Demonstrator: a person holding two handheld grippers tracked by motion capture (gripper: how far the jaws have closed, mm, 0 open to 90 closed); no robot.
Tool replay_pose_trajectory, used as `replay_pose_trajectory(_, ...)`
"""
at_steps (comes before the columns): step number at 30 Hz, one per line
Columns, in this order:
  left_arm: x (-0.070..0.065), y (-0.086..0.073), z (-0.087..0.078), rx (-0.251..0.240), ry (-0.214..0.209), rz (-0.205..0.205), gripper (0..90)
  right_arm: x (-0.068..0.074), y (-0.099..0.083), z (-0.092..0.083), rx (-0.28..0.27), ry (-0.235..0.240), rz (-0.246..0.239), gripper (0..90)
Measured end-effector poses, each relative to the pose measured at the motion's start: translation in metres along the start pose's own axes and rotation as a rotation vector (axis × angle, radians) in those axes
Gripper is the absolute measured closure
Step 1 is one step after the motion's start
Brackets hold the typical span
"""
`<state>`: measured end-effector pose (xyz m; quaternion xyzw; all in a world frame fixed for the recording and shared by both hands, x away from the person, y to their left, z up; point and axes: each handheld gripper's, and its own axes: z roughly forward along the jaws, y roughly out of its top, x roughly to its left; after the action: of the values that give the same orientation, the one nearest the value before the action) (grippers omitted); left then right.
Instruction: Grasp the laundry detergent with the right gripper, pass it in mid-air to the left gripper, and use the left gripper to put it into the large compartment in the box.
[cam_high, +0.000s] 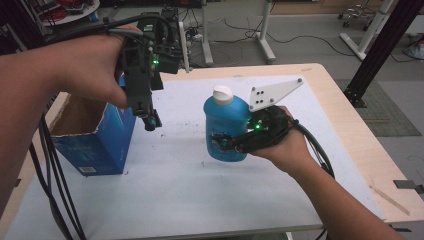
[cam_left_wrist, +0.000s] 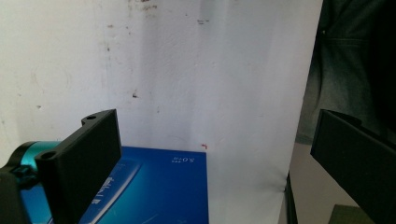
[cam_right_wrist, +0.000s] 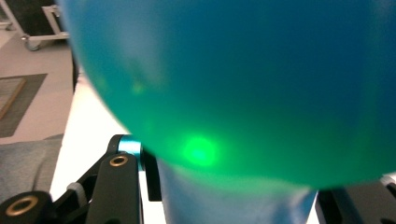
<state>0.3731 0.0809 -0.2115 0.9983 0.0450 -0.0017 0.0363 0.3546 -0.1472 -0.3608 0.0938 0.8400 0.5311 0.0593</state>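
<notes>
A blue bottle (cam_high: 226, 117) with a white cap (cam_high: 222, 93) stands upright near the middle of the white table (cam_high: 190, 195). My right gripper (cam_high: 226, 145) is shut on its lower body from the right, one jaw on each side. In the right gripper view the bottle (cam_right_wrist: 233, 70) looms close above the gripper (cam_right_wrist: 233, 200). Held high at the left, my left gripper (cam_high: 150, 121) points down beside the right wall of an open blue cardboard box (cam_high: 95, 142). In its own view the left gripper (cam_left_wrist: 219, 158) is open and holds nothing, with the box (cam_left_wrist: 154, 186) below.
Cables trail from both grippers, down the left side and off the right hand. Table legs and a black frame post (cam_high: 380, 45) stand beyond the table's far and right edges. A sleeve or dark cloth (cam_left_wrist: 345, 56) lies past the table's edge in the left gripper view.
</notes>
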Motion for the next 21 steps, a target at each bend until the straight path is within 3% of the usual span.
replay_pose_trajectory(10,-0.006,0.007,0.006,0.007,-0.007,0.022,1.8,0.015,0.002,0.03,-0.002,0.087,-0.018,46.2)
replay_pose_trajectory(21,-0.014,0.016,0.013,0.03,-0.009,0.04,1.8,0.025,0.008,0.053,-0.003,0.145,-0.039,46.2)
